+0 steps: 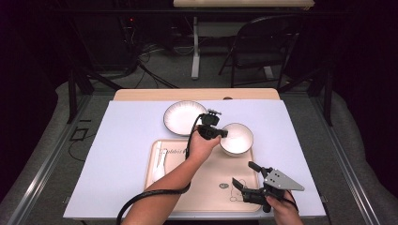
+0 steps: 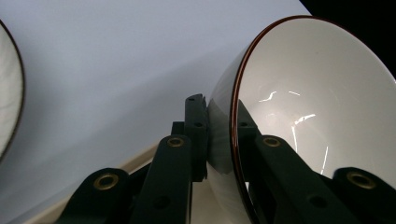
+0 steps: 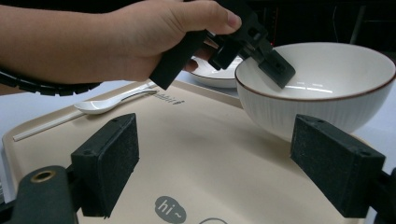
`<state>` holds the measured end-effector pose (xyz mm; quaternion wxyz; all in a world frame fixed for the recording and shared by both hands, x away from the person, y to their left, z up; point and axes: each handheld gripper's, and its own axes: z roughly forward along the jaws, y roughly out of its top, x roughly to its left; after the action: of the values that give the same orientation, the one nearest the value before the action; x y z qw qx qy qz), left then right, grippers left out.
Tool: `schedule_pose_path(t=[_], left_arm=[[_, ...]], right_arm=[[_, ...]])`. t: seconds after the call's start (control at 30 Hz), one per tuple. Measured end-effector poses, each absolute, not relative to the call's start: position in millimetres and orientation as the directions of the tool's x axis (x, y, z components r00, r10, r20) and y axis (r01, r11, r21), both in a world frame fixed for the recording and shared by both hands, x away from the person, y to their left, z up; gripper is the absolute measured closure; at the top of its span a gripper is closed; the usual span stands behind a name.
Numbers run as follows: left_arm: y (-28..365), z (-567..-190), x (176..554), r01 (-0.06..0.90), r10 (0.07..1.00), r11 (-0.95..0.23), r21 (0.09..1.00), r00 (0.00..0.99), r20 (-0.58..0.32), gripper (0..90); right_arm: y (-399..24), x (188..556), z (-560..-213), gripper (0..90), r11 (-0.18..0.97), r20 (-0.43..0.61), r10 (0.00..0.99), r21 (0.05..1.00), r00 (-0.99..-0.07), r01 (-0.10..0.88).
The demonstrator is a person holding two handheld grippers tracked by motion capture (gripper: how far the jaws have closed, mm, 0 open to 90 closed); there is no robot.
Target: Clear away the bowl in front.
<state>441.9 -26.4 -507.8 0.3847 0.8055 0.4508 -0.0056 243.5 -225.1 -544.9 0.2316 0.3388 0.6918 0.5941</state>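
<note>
Left gripper (image 1: 224, 133), at frame centre, pinches the bowl (image 1: 238, 139) by its rim; lower it level onto the tray (image 1: 202, 187); right gripper (image 1: 245, 176) waits wide open, empty

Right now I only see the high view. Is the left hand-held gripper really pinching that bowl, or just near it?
Observer: It is pinching. In the left gripper view the left hand-held gripper has one jaw inside the rim of the bowl and one outside.
Child: Is the bowl sitting flat?
Observer: I can't tell whether it touches down. In the right gripper view it sits over the far corner of the tray.
Child: What's that white thing on the tray's left?
Observer: A white spoon, lying beside a thin pale stick.
Child: And the other gripper?
Observer: The right hand-held gripper is wide open over the tray, holding nothing.
</note>
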Motion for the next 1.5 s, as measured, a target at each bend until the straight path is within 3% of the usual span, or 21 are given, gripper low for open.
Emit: schedule_pose_path(t=[0.17,0.7,0.9,1.0,1.5], left_arm=[[-38,-524,439,0.749,0.719,-0.328,0.576,0.593,-0.362,82.0],[-43,-527,440,0.747,0.726,-0.334,0.575,0.593,-0.349,80.3],[-42,-523,438,0.719,0.714,-0.325,0.615,0.613,-0.339,59.0],[-41,-516,437,0.7,0.713,-0.334,0.632,0.626,-0.316,52.5],[-25,-489,435,0.61,0.734,-0.32,0.725,0.643,-0.217,44.7]], right_arm=[[-225,244,-545,14.7,0.064,0.084,0.744,0.979,-0.663,0.196],[-225,244,-545,14.7,0.066,0.081,0.744,0.979,-0.663,0.193],[-225,243,-545,14.7,0.064,0.083,0.743,0.979,-0.664,0.194],[-225,243,-545,14.7,0.064,0.084,0.743,0.979,-0.664,0.195],[-225,244,-545,14.7,0.063,0.085,0.743,0.978,-0.663,0.197]])
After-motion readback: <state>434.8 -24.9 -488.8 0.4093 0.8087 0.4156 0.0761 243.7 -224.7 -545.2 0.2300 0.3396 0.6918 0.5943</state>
